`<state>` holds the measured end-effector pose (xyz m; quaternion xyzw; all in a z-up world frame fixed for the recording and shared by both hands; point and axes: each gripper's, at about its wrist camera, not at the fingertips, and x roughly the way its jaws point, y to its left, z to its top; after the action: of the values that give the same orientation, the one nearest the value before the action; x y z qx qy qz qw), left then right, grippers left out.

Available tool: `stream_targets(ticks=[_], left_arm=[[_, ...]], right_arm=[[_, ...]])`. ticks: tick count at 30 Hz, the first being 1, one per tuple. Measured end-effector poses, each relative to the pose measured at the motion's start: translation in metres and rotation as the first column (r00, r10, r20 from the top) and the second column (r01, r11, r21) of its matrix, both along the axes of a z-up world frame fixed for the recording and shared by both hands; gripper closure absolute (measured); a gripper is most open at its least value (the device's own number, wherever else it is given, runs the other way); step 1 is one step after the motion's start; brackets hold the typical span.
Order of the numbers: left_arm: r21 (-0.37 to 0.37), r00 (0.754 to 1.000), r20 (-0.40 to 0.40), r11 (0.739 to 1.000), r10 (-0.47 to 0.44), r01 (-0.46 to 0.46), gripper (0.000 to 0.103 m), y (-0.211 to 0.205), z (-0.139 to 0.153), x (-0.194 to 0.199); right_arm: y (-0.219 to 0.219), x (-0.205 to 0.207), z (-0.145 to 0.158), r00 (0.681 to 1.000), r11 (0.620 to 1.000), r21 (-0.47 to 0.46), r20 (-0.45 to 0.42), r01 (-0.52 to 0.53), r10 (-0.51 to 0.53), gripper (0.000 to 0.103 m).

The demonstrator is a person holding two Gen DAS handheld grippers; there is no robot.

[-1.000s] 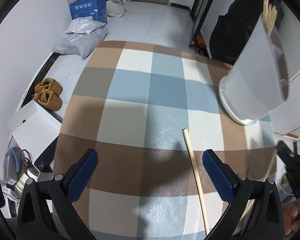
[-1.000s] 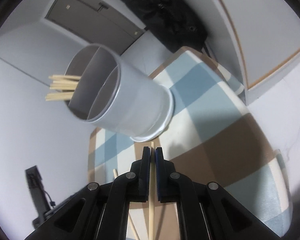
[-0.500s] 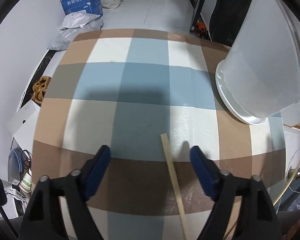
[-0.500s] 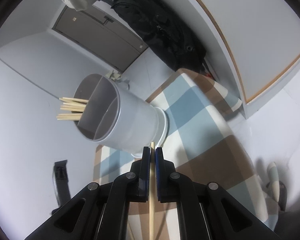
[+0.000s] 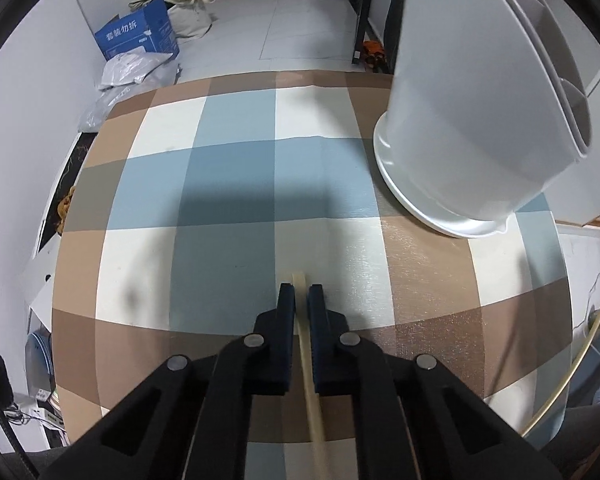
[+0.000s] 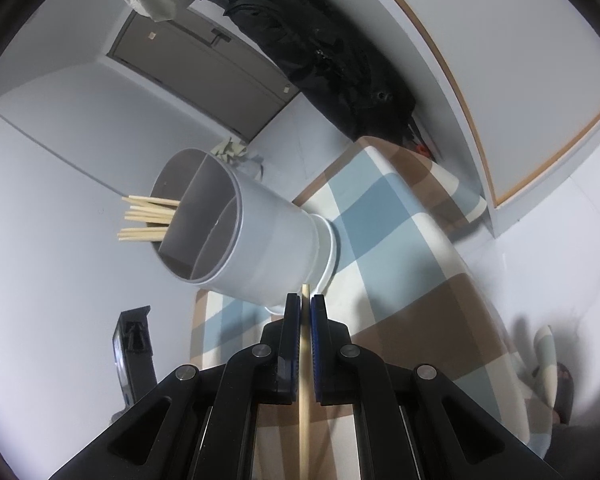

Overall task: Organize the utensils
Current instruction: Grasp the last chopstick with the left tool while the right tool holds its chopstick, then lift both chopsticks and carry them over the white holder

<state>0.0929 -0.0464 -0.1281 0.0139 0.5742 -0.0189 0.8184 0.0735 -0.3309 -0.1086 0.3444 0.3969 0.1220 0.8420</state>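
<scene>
I am looking at a pale tiled floor and grey-white walls beyond a tabletop (image 5: 228, 184) covered in a smooth, slightly glossy checked cloth of brown, blue and cream squares. A blue cardboard box (image 5: 138, 36) and grey plastic bags (image 5: 128, 76) are lying on the floor past its far edge. A round white plastic utensil holder (image 6: 268, 240) is standing on the cloth, sitting in a shallow saucer-like base; thin partitions are dividing its inside into compartments, and a bundle of pale wooden chopsticks (image 6: 146, 218) is poking out of one of them.

My left gripper (image 5: 301, 296) is pointing steeply down at the cloth, its blue-padded fingers having just been closing, and they are now clenching a slim, straight wooden chopstick (image 5: 310, 380) with its tip showing just past them. My right gripper (image 6: 305, 304) is gripping a second chopstick (image 6: 304, 392) the same way, its end pointing toward the base of the holder.
</scene>
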Motion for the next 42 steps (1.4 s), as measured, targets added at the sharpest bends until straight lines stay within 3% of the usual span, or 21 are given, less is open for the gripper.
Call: stream_targets(ticks=[7, 12, 20, 29, 37, 42], left_arm=[[-0.071, 1.0, 0.009, 0.997, 0.009, -0.008, 0.101, 0.008, 0.008, -0.001], [-0.13, 0.994, 0.106, 0.991, 0.008, 0.006, 0.101, 0.009, 0.031, -0.011], [-0.221, 0.965, 0.258, 0.975, 0.041, 0.017, 0.101, 0.015, 0.066, -0.03], [-0.321, 0.879, 0.464, 0.945, 0.107, 0.054, 0.101, 0.041, 0.101, -0.045], [-0.367, 0.837, 0.525, 0.928, 0.151, 0.062, 0.101, 0.049, 0.114, -0.06], [-0.366, 0.788, 0.59, 0.928, 0.175, 0.068, 0.101, 0.047, 0.136, -0.071]], right_arm=[[0.003, 0.001, 0.0, 1.0, 1.0, 0.002, 0.001, 0.004, -0.004, 0.099], [0.008, 0.0, 0.005, 1.0, 1.0, -0.018, 0.018, -0.004, 0.004, 0.099], [0.023, -0.01, 0.019, 0.995, 0.996, -0.079, 0.086, -0.036, 0.043, 0.099], [0.038, -0.025, 0.039, 0.979, 0.986, -0.157, 0.187, -0.057, 0.086, 0.099], [0.056, -0.041, 0.056, 0.957, 0.975, -0.209, 0.259, -0.074, 0.129, 0.099], [0.071, -0.051, 0.075, 0.922, 0.954, -0.285, 0.335, -0.096, 0.193, 0.099]])
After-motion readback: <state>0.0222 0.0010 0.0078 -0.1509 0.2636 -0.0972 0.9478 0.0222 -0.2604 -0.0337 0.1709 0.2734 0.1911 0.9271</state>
